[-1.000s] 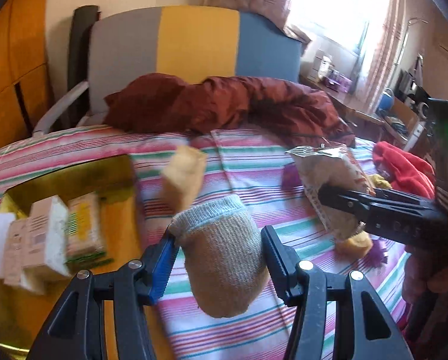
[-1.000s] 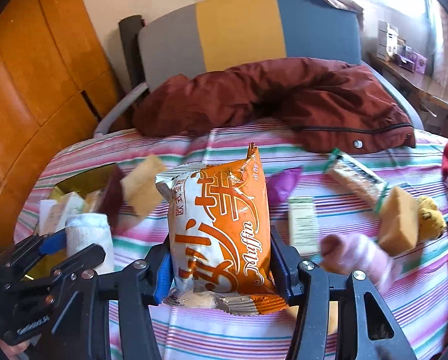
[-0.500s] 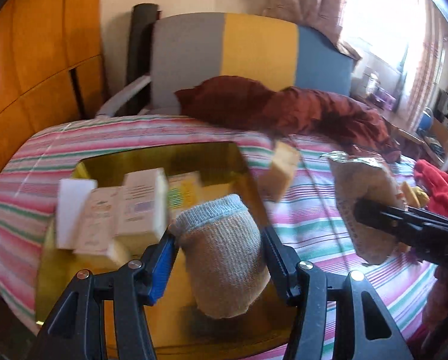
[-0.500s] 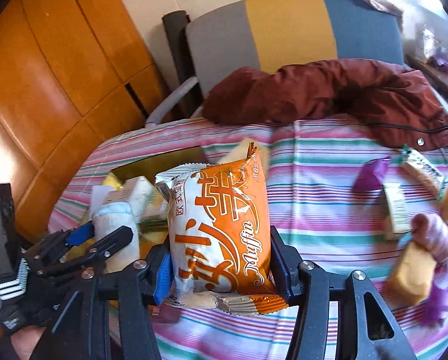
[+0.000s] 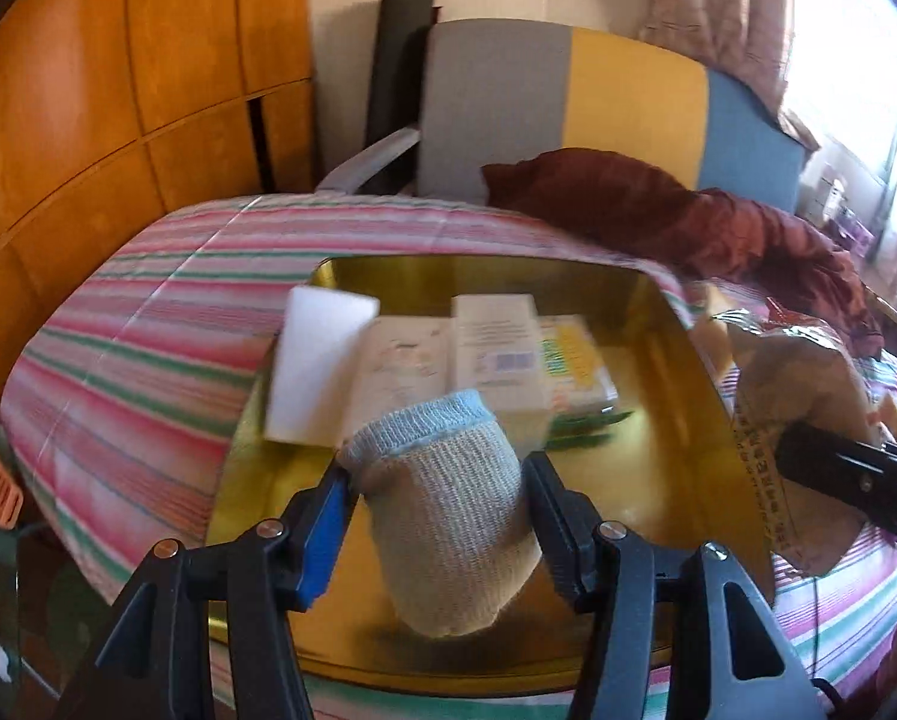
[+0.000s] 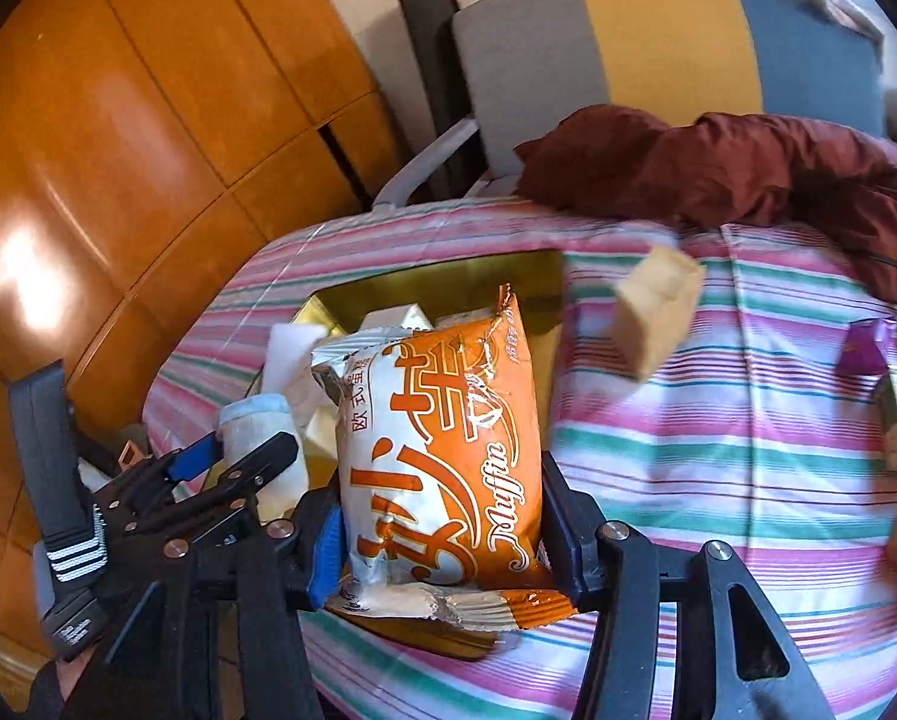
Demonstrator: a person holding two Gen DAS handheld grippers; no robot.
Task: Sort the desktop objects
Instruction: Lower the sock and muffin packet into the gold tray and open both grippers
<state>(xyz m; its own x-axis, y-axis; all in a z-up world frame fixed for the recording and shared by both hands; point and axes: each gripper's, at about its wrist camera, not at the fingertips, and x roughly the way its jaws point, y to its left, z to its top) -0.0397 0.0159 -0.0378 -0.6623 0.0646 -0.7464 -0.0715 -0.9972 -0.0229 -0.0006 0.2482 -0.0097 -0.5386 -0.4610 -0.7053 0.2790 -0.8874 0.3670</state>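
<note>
My left gripper [image 5: 436, 498] is shut on a rolled beige sock [image 5: 448, 522] with a light blue cuff and holds it above the gold tray [image 5: 676, 354]. The tray holds a white block [image 5: 316, 366] and several small boxes [image 5: 496, 354]. My right gripper [image 6: 442, 516] is shut on an orange muffin packet [image 6: 442, 456], held just right of the tray. In the left wrist view the packet [image 5: 808, 396] and the right gripper [image 5: 856, 480] show at the right. In the right wrist view the left gripper [image 6: 238, 468] with the sock [image 6: 262, 444] is at lower left.
The striped cloth [image 6: 718, 432] carries a tan sponge block [image 6: 658, 312], a purple wrapper [image 6: 862, 348] and more items at the right edge. A dark red jacket [image 5: 688, 210] lies at the back before a grey, yellow and blue chair [image 5: 598, 102]. Wooden panels [image 6: 118, 150] stand left.
Both grippers have swung left with their loads. The sock is now over the gold tray, and the muffin packet has come up beside the tray's right edge.
</note>
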